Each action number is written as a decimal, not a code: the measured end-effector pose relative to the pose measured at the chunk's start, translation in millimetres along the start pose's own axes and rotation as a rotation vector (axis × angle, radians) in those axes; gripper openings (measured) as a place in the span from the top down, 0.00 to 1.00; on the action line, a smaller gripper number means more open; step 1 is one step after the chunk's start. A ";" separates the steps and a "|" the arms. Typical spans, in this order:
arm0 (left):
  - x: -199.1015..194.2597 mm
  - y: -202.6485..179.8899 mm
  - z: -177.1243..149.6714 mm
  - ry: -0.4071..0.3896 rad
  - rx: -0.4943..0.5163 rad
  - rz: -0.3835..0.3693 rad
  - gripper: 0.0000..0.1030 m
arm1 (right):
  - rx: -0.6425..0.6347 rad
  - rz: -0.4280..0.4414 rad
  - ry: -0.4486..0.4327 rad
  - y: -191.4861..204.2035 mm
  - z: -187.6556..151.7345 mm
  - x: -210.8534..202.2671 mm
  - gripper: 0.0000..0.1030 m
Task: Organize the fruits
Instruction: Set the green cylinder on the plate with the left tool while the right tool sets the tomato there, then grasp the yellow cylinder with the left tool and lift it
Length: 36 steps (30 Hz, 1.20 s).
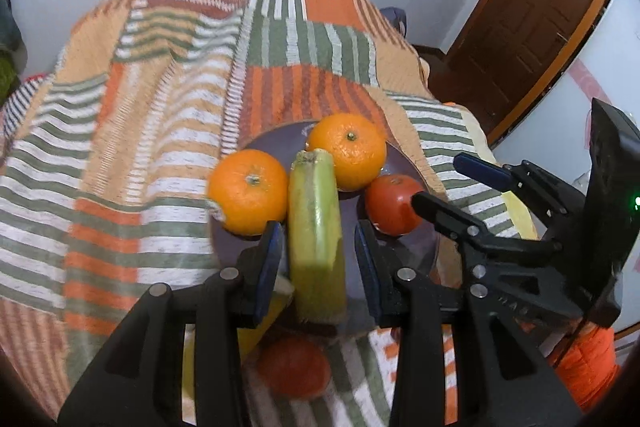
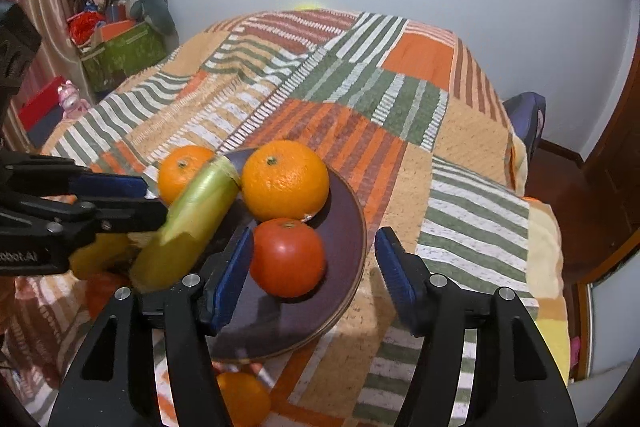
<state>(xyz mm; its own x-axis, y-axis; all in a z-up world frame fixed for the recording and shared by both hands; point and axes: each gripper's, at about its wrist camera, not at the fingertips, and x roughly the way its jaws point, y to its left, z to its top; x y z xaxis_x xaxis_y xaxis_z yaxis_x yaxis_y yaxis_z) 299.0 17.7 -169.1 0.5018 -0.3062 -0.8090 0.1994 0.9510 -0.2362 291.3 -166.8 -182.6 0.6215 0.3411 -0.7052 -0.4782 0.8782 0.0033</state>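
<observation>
Your biggest thing is the bed w/ the striped patchwork blanket [image 2: 360,75], orange, green & white blocks, filling most of both views. On it, near you, sits the dark round plate [image 2: 348,227]. Over the plate's left part hangs the green-yellow banana [image 1: 316,223], tilted, its cut end toward the two oranges; your left gripper [image 1: 316,251] looks clamped on it, though the left-wrist view shows slim gaps at the blue pads, so the contact isn't fully clear. The larger orange [image 2: 285,179] rests on the plate's far side, stem up; the second orange [image 2: 182,173] sits at the plate's left edge, partly behind the banana. The red tomato [image 2: 287,257] lies on the plate, just in front of the larger orange. Your right gripper [image 2: 314,271] has its jaws apart: the tomato is between the pads, close by the left one, well clear of the right. Off the plate, on the blanket by you: another orange [image 2: 240,397] & a blurred red fruit [image 1: 294,367].
</observation>
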 end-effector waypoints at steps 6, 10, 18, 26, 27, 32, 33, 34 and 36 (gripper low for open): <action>-28.7 9.2 -16.8 -0.012 0.038 0.043 0.64 | 0.004 0.010 -0.028 13.4 -2.9 -23.1 0.42; -33.7 22.6 -34.5 0.016 0.042 0.070 0.64 | 0.002 0.015 -0.036 23.9 -8.0 -33.3 0.42; -16.0 41.5 -61.6 0.091 0.040 0.099 0.64 | 0.016 0.021 -0.018 33.4 -19.7 -37.1 0.42; 3.7 45.2 -55.5 0.093 0.053 0.094 0.62 | 0.045 0.018 0.016 29.2 -31.8 -30.0 0.42; 5.4 44.7 -54.4 0.092 0.059 0.093 0.61 | 0.048 0.018 0.019 28.2 -32.8 -29.4 0.42; 18.4 42.4 -48.9 0.102 0.077 0.101 0.56 | 0.067 0.020 0.026 22.9 -35.9 -26.2 0.42; 20.4 42.0 -48.2 0.103 0.077 0.102 0.56 | 0.073 0.022 0.028 21.7 -36.9 -25.4 0.42; 22.7 42.1 -47.1 0.101 0.073 0.103 0.56 | 0.076 0.022 0.029 20.9 -37.7 -25.1 0.42; 25.4 43.8 -45.5 0.097 0.061 0.101 0.57 | 0.084 0.023 0.031 18.6 -40.4 -25.6 0.42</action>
<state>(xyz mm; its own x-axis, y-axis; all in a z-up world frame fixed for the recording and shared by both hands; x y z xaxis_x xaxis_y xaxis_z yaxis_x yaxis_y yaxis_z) 282.2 53.5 -224.5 0.4387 -0.2010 -0.8759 0.2048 0.9714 -0.1204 241.4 -172.7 -193.1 0.5907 0.3517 -0.7262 -0.4374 0.8959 0.0780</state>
